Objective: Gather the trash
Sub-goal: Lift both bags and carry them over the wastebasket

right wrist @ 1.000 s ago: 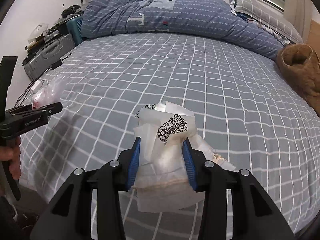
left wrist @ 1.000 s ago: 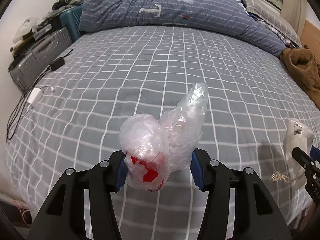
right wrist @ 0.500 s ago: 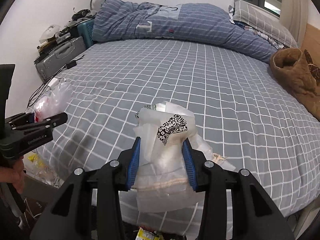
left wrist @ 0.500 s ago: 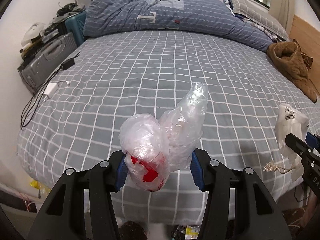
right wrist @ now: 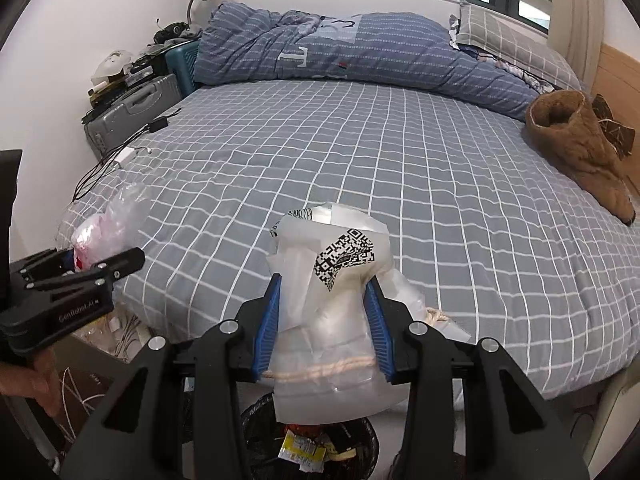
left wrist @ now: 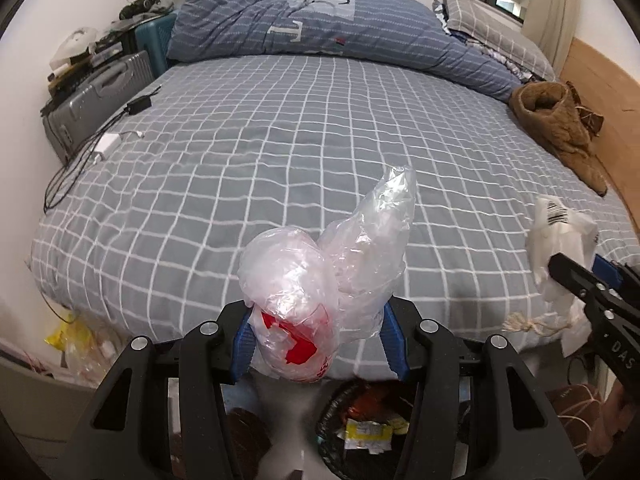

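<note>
Grey checked sheet covers the bed [left wrist: 304,136], the largest thing before you, and no loose litter shows on its open middle; a blue striped duvet [left wrist: 320,36] is heaped at the far side and a brown garment [left wrist: 560,128] lies at the right edge, neither of which looks like trash. Below the near edge of the bed stands a black-lined bin [right wrist: 312,448] with wrappers already in it, and in my judgement the step in hand is to drop both loads there. Your right gripper [right wrist: 324,316] is clamped on a white bag with a QR label [right wrist: 332,300], its cord handle trailing, and the bag hangs almost directly over the bin. Your left gripper [left wrist: 316,340] is closed on a crumpled clear plastic bag with red print [left wrist: 320,280], held above the bed's near edge with the bin [left wrist: 360,420] just below and slightly to the right. Bring each bundle squarely over the bin mouth before you part the fingers. Light film clings to the blue pads [left wrist: 242,344], so open wide and check it falls. See that the cord [right wrist: 320,370] goes in as well.
</note>
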A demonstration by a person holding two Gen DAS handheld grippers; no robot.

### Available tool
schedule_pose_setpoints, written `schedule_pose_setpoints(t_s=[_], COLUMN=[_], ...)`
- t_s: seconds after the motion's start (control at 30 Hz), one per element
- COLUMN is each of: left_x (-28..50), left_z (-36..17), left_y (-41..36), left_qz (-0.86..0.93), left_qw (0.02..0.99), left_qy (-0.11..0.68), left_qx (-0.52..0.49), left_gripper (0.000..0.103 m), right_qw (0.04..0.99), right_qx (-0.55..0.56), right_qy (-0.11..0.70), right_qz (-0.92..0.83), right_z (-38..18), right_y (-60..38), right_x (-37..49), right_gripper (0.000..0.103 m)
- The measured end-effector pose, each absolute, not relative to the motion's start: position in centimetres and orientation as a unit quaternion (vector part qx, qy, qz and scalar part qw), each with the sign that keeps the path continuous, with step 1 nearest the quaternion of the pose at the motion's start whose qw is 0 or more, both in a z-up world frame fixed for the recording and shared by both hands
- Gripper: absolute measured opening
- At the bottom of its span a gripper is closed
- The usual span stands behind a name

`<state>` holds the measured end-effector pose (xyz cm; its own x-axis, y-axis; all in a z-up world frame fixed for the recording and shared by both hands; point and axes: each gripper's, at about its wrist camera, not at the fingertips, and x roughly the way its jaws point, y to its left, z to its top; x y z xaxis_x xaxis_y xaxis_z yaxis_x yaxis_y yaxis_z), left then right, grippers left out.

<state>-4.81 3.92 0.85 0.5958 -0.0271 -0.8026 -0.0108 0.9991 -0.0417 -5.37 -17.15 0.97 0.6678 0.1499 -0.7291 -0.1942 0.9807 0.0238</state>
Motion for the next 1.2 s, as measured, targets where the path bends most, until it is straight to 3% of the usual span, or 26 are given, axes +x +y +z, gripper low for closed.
schedule_pose_setpoints(t_s=[0.47, 1.2], left_x=[-11.9, -17.2], left_z=[-1.3, -10.2], left_y=[2.0, 2.0], left_qz=[-0.021, -0.030], left_qw=[0.887, 0.846], left_qy=[0.461, 0.530], left_qx=[-0.023, -0.038], left_gripper=[0.051, 0.051], right_qw=[0.905, 0.867], right_qx=[-0.043, -0.037], right_qy=[0.415, 0.490], right_qz=[0.089, 0.084], right_z=[-1.4, -9.6], right_y=[-16.9, -16.0], right_x=[-12.5, -17.8], right_gripper=[0.039, 0.039])
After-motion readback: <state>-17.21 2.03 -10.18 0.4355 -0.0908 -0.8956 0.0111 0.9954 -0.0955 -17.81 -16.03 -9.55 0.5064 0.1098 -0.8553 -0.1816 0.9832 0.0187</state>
